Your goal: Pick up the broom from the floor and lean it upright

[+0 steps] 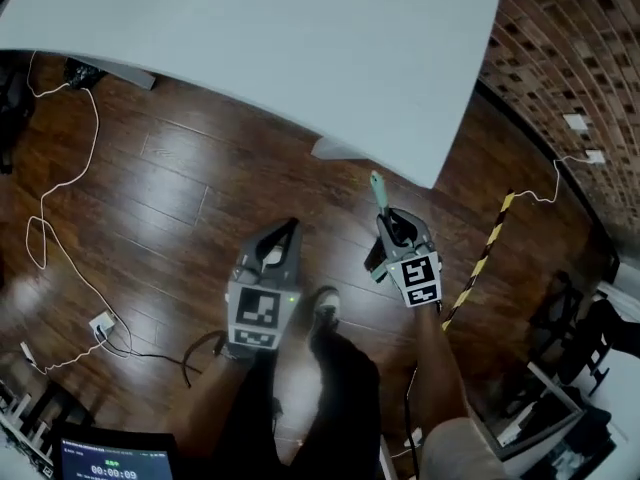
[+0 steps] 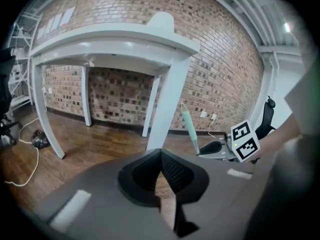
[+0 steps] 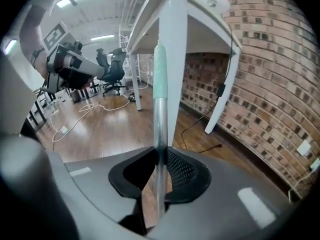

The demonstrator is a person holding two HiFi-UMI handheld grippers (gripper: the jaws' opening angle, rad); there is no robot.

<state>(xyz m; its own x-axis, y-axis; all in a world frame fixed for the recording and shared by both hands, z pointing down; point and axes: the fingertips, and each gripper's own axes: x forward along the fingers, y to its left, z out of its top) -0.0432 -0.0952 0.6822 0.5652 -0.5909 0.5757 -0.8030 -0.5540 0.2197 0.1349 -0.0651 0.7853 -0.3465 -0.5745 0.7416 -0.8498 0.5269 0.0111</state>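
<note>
The broom shows only as its handle, a silvery pole [image 3: 160,119] ending in a mint-green grip [image 1: 378,191]. My right gripper [image 1: 395,223] is shut on the pole just below that grip, and the handle runs upright between the pads [image 3: 161,156]. The broom's head is hidden below the gripper. My left gripper [image 1: 285,230] hovers a little to the left, apart from the handle, its jaws shut with nothing in them [image 2: 160,156]. From the left gripper view the green grip [image 2: 188,125] and the right gripper [image 2: 220,148] stand to the right.
A white table [image 1: 300,48] fills the far side, its leg [image 3: 172,59] right behind the handle. White cables [image 1: 60,198] and a power strip [image 1: 103,323] lie at left. A yellow-and-black striped strip [image 1: 485,253] and brick wall [image 1: 570,58] are at right. The person's shoe [image 1: 325,303] is between the grippers.
</note>
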